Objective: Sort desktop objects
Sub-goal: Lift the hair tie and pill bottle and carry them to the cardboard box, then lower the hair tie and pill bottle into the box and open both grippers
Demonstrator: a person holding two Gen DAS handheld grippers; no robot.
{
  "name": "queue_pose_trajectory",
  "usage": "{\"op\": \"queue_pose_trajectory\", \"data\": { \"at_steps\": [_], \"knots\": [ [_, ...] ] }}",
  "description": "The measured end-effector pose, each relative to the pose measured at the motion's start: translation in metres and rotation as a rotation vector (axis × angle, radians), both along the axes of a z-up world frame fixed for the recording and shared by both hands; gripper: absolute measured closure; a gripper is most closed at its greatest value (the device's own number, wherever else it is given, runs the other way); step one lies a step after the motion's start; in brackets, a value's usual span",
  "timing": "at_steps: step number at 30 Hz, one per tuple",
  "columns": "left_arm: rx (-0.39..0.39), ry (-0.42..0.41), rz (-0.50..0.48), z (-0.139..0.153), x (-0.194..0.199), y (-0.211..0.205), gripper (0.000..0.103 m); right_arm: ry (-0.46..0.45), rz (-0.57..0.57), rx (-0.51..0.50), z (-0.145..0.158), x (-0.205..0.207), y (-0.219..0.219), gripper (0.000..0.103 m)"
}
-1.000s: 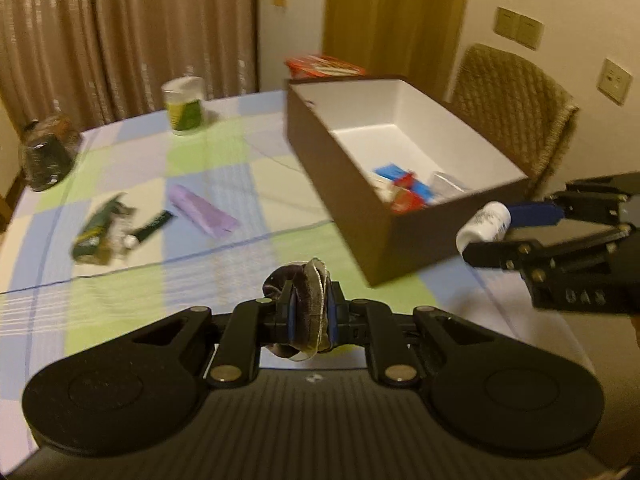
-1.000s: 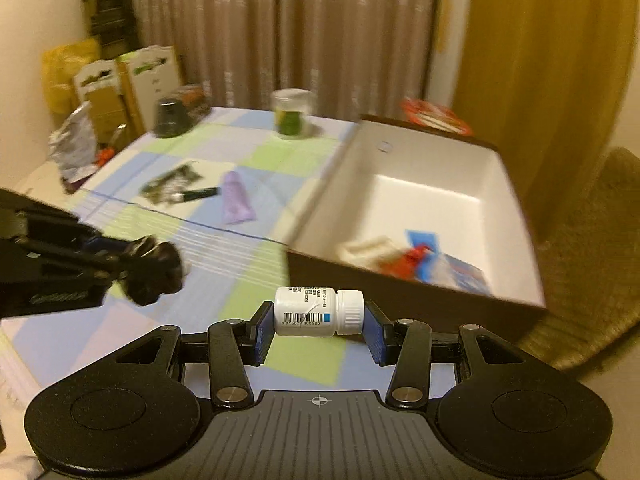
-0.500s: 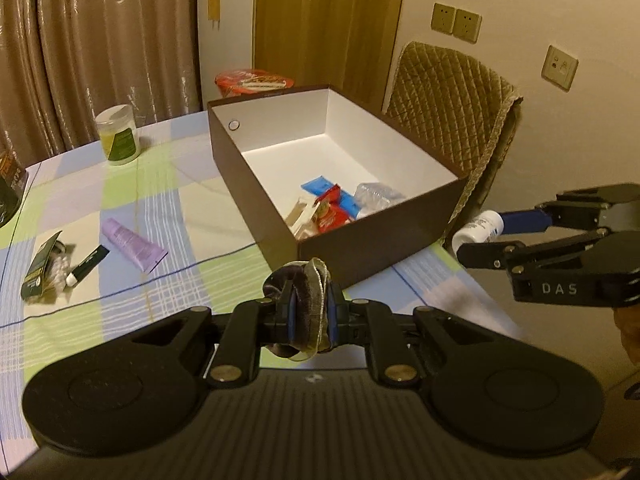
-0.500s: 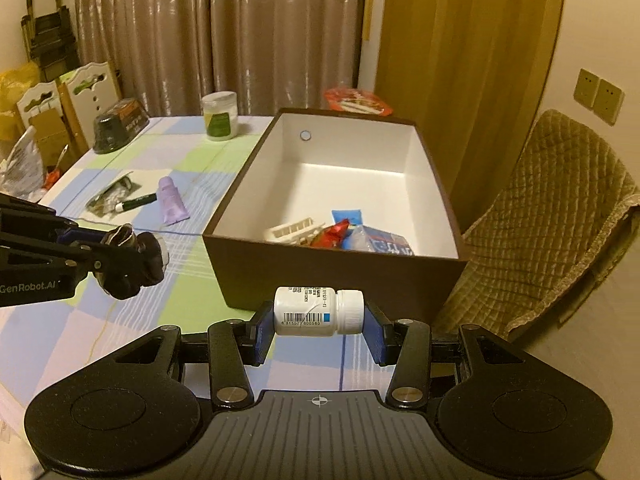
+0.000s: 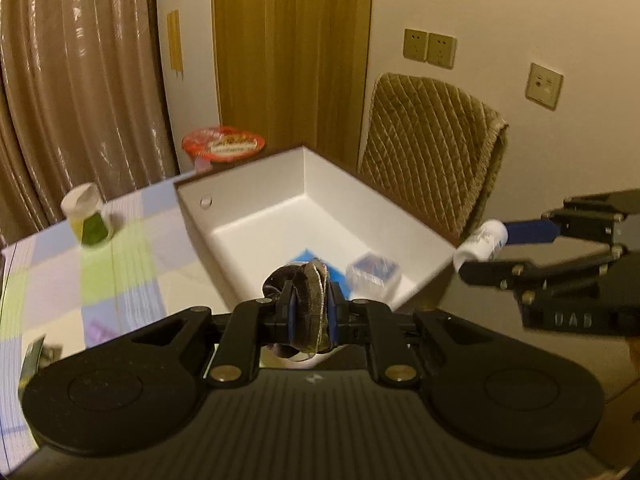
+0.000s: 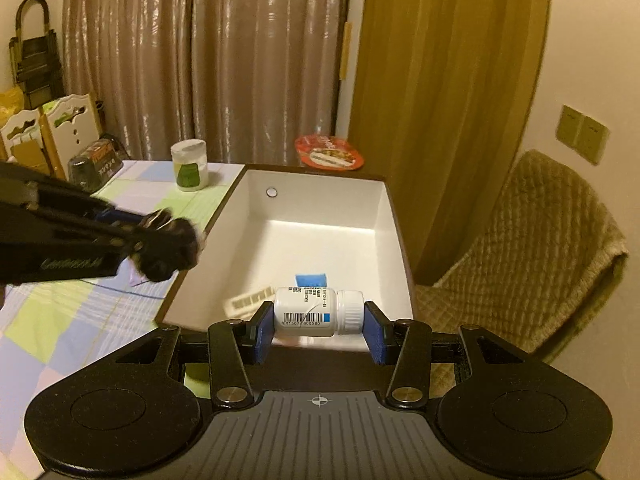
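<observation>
- White pill bottle [image 6: 310, 312] lies sideways, clamped btw blue pads of right gripper [image 6: 318, 330], held over near end of the box [image 6: 386, 216]
- Dark hair scrunchie [image 5: 308, 304] pinched tight in left gripper [image 5: 310, 314], over box's near corner
- Box is brown outside, white inside; blue packet [image 6: 311, 280] and clear wrapped item [image 5: 374, 276] lie in it
- Around: checked tablecloth [image 6: 80, 320], green-label jar [image 6: 189, 165], red-lidded bowl [image 6: 330, 152] behind box, quilted chair [image 6: 532, 248] at right
- Nothing btw bottle and box floor

White pill bottle [image 6: 310, 312] sideways, dark scrunchie [image 5: 308, 304] above open box [image 6: 384, 216]
</observation>
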State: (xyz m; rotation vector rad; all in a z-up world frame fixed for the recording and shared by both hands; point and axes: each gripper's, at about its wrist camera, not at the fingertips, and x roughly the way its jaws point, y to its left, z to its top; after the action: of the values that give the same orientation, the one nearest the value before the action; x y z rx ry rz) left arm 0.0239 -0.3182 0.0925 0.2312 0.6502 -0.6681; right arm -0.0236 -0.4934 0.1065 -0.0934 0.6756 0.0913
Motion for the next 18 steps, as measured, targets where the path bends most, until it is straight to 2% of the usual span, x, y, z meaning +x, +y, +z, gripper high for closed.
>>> {"op": "queue_pose_trajectory", "data": {
  "at_steps": [4,10,13,14,15,18],
  "knots": [
    [0.002,0.020,0.019,-0.003,0.034,-0.027,0.091,0.012,0.019,0.010,-0.011,0.031,-0.013,0.057],
    [0.044,0.070,-0.004,-0.029,0.077,-0.068,0.090,0.034,0.039,0.026,-0.028,0.072,-0.031,0.057],
    [0.059,0.079,0.000,-0.041,0.092,-0.080,0.078,0.052,0.036,0.034,-0.037,0.083,-0.038,0.057],
    [0.058,0.076,0.001,-0.043,0.095,-0.082,0.062,0.057,0.035,0.035,-0.039,0.085,-0.040,0.057],
    [0.054,0.073,0.001,-0.044,0.097,-0.082,0.053,0.061,0.035,0.037,-0.041,0.088,-0.042,0.057],
    [0.055,0.072,0.005,-0.047,0.103,-0.079,0.053,0.071,0.039,0.040,-0.045,0.094,-0.044,0.057]
  ]
}}
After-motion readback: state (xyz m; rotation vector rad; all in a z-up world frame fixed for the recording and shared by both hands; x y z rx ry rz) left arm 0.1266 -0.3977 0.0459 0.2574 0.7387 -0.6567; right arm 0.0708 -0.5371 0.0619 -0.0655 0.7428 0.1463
